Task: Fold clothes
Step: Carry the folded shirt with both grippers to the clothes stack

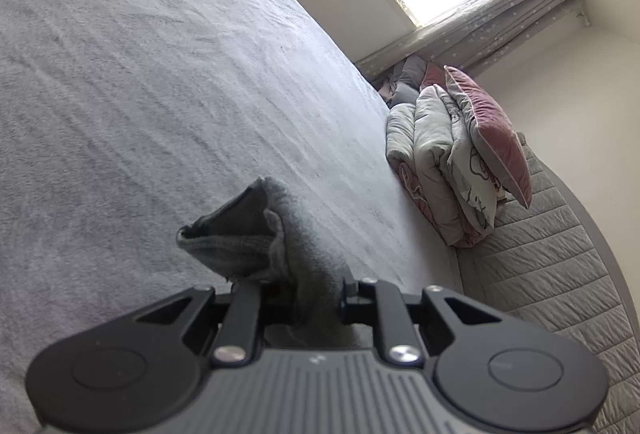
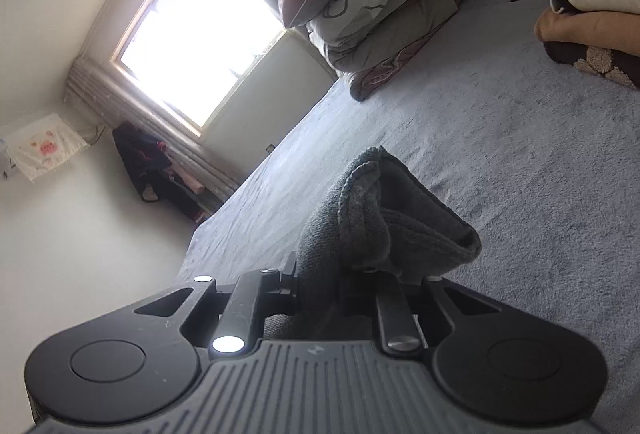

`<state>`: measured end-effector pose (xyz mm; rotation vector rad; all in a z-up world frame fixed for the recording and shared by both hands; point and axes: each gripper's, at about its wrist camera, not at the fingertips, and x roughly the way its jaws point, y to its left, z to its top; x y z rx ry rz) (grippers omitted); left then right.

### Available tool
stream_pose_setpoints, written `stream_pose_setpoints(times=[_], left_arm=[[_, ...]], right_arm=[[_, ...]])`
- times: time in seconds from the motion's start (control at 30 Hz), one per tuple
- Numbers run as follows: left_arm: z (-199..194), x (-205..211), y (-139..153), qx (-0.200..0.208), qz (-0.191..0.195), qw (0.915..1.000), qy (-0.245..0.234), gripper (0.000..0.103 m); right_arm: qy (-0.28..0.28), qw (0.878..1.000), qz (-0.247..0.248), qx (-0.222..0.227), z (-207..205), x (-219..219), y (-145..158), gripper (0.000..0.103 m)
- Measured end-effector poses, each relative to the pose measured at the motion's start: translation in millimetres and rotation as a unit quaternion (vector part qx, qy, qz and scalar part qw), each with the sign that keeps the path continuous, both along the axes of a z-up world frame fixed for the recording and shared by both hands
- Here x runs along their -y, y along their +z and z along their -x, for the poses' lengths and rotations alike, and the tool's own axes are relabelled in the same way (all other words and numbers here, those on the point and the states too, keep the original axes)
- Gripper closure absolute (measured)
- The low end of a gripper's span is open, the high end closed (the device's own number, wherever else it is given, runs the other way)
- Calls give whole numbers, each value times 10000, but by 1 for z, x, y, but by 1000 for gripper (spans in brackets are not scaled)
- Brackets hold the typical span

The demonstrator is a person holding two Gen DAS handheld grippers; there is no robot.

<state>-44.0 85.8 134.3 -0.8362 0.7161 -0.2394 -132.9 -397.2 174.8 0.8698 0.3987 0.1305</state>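
Note:
A dark grey knit garment [image 1: 256, 234] bunches up out of my left gripper [image 1: 304, 286], which is shut on it; the fabric covers the fingertips. In the right wrist view another bunch of the same grey garment [image 2: 376, 218] rises from my right gripper [image 2: 340, 274], also shut on it, with a ribbed hem folded over to the right. Both grippers hold the cloth lifted above the grey-blue bed cover [image 1: 160, 74]. The rest of the garment hangs out of sight below the grippers.
Folded quilts with a pink pillow [image 1: 492, 130] on top sit at the head of the bed [image 2: 384, 18]. A stack of folded clothes [image 2: 592, 6] lies at the right of the bed. Beyond the bed are a bright window [image 2: 192, 38], curtains and hanging dark clothes [image 2: 160, 170].

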Motion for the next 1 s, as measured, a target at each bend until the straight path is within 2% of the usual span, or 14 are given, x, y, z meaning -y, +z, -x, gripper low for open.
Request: stream_pose_setpoints(times=[0.17, 0.3, 0.43, 0.57, 0.7, 0.83, 0.9, 1.0], left_arm=[[-26, 42, 27, 142, -125, 9997, -168, 86], [-54, 93, 61, 413, -256, 9984, -285, 86], [-84, 163, 103, 730, -282, 9956, -518, 86], [-112, 249, 160, 1096, -247, 9880, -1062, 86], [-135, 361, 205, 1442, -147, 9714, -1881, 86], [-138, 480, 230, 1871, -2, 9442, -2709, 86], [-133, 535, 222, 2006, 4, 9289, -3114, 86], [-130, 609, 180, 1973, -141, 9117, -3600, 86]], right_arm=[[-272, 9990, -351, 76, -1, 28, 1, 85], [-510, 9959, -656, 369, 5, 65, 14, 85], [-800, 9910, -671, 836, 15, 113, 47, 85], [-1305, 9812, -485, 1339, 40, 179, 87, 85], [-1993, 9656, -289, 1646, 77, 257, 121, 85], [-2868, 9378, 308, 1930, 138, 307, 138, 85], [-3298, 9216, 656, 1940, 170, 314, 130, 85], [-3785, 9079, 704, 1657, 204, 312, 87, 85]])
